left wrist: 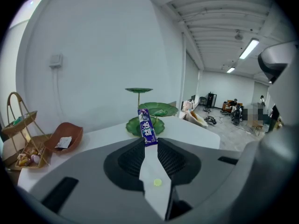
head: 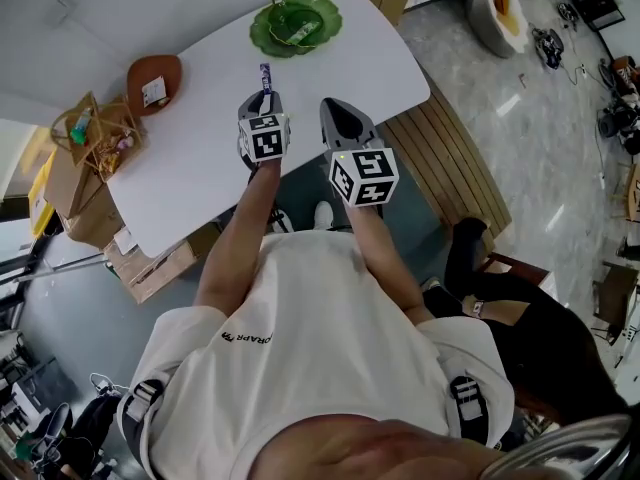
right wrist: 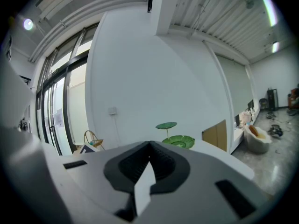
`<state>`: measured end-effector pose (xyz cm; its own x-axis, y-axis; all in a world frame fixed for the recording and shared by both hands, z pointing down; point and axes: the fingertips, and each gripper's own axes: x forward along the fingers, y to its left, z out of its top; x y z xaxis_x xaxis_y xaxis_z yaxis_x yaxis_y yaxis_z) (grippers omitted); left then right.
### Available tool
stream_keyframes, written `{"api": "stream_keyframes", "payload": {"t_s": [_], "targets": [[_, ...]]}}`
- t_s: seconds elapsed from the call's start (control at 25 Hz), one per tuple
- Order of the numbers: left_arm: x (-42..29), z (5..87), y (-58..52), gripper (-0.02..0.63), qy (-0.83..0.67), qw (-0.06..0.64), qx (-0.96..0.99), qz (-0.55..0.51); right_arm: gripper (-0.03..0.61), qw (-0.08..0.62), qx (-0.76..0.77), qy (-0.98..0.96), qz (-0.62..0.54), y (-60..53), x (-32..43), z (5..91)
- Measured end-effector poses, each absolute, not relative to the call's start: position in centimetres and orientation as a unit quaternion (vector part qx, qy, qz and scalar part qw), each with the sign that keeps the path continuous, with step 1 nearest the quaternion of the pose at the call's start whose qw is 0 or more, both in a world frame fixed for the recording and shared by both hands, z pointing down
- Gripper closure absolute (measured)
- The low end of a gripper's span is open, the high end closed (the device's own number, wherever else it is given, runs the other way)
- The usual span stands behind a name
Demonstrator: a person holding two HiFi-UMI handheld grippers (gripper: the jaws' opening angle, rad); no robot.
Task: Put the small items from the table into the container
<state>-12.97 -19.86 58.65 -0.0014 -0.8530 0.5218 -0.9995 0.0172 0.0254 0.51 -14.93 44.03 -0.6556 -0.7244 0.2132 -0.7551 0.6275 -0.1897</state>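
The left gripper (left wrist: 149, 143) jaws pinch the thin purple wrapped stick (left wrist: 147, 130) to carry it, while the right gripper (right wrist: 149, 161) jaws rest together, empty

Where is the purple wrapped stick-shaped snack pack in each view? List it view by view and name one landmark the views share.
Head view: the purple wrapped stick-shaped snack pack juts from the left gripper, upper centre.
Left gripper view: at centre, upright, clamped at the jaw tips.
Right gripper view: not in it.
Shared landmark: the green leaf-shaped tiered dish, just behind the pack in the left gripper view and at centre in the right gripper view.
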Motion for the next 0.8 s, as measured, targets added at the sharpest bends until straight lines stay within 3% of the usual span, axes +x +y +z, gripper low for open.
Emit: {"api": "stream_keyframes", "payload": {"t_s": [0.8], "targets": [[-11.4, 55.8, -25.3, 0.526, -0.665, 0.155, 0.707, 0.182, 0.572, 0.061, 0.423, -0.895, 0.131, -16.3, 1.7, 44.3]]}}
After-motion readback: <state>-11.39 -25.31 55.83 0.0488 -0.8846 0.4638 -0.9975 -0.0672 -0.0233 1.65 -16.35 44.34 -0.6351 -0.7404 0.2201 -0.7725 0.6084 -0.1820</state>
